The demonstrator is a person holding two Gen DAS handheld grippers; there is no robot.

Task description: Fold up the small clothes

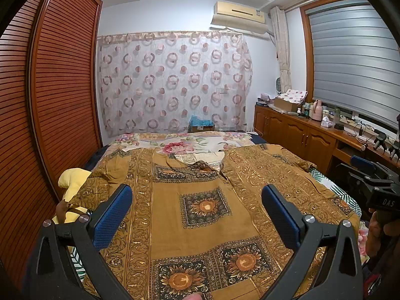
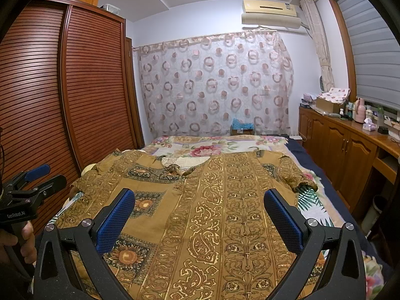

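A brown and gold patterned shirt (image 1: 200, 200) lies spread flat on the bed, collar toward the far end, both short sleeves out to the sides. It also shows in the right wrist view (image 2: 212, 212). My left gripper (image 1: 197, 195) hovers open and empty above the shirt's left half. My right gripper (image 2: 200, 197) hovers open and empty above its right half. The right gripper also shows at the right edge of the left wrist view (image 1: 370, 172). The left gripper shows at the left edge of the right wrist view (image 2: 37, 175).
The bed has a floral sheet (image 1: 175, 142). A slatted wooden wardrobe (image 1: 50, 100) stands close on the left. A yellow cloth (image 1: 72, 180) lies at the bed's left edge. A wooden cabinet (image 1: 300, 130) with bottles and boxes runs along the right, under a window.
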